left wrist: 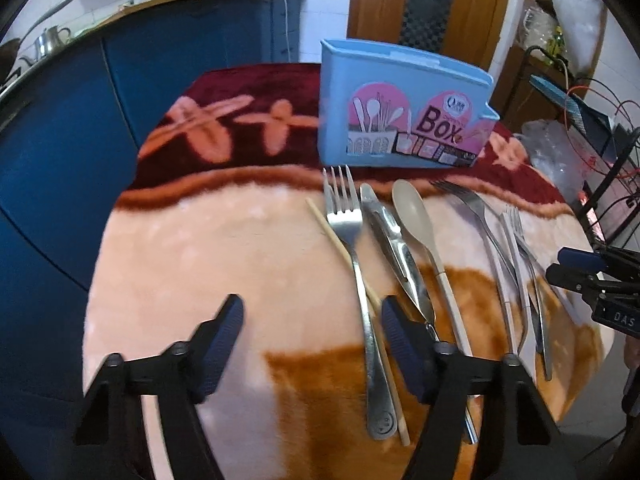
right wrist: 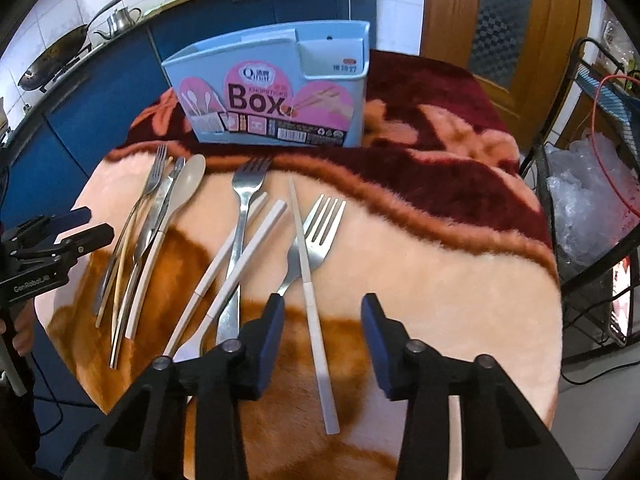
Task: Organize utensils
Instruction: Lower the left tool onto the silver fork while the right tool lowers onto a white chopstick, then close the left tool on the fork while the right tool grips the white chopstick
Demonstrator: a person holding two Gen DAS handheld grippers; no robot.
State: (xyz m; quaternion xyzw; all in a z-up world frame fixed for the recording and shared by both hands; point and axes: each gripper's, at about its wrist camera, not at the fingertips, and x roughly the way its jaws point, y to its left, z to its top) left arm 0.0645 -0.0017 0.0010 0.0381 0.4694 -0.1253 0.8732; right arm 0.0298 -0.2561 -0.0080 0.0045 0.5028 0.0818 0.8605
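Blanket-covered desk (right wrist: 460,280) carries loose utensils (right wrist: 240,216) before the blue chopsticks box (right wrist: 276,96) at its far edge. I hold left gripper (left wrist: 312,322) and right gripper (right wrist: 322,320) open, empty, poised for picking.

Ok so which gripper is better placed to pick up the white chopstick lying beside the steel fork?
Right. The right gripper is open with the slim white chopstick running between its fingers. The left gripper is open over the wide steel fork and wooden chopstick at the row's far end.

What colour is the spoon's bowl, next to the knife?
Beige-grey, on a white handle. The spoon shows best in the left wrist view, beside the knife.
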